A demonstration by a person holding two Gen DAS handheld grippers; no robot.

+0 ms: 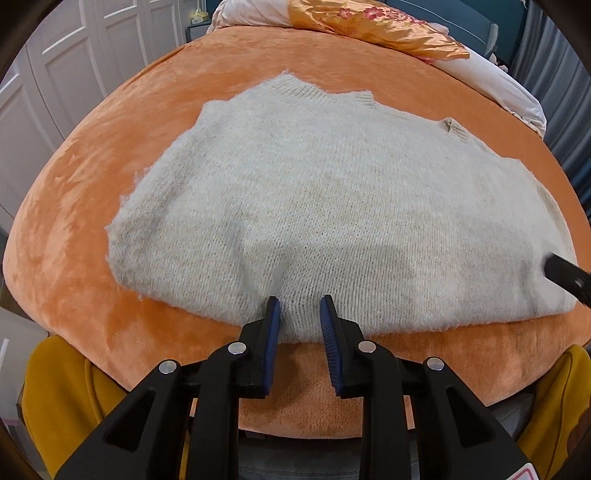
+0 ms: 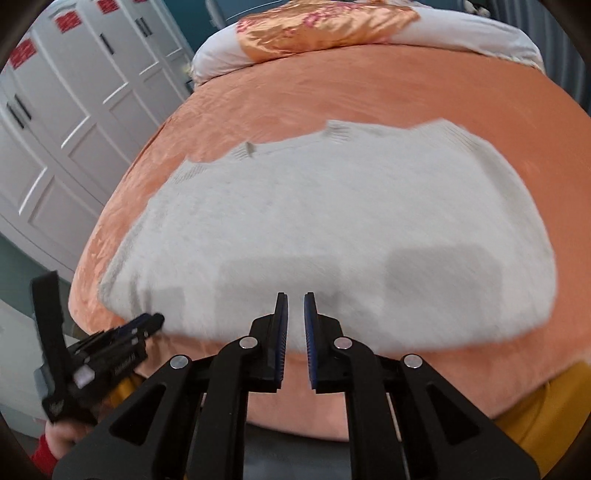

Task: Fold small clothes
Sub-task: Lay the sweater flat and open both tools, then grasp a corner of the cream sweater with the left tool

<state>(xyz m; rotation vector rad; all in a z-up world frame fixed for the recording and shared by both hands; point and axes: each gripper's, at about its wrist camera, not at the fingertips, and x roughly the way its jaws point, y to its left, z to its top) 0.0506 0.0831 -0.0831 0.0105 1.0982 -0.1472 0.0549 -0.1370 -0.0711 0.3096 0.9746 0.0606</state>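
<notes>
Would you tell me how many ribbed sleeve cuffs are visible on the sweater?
2: one cuff lies at the sweater's far edge near the middle, the other cuff further right. More may be folded underneath.

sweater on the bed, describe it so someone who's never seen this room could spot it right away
An orange plush blanket covers the bed. On it, near the front edge by both grippers, lies the sweater, spread flat. It is the only fuzzy off-white knit there, with ribbed trim along its far edge, unlike the shiny floral quilt at the far end.
</notes>
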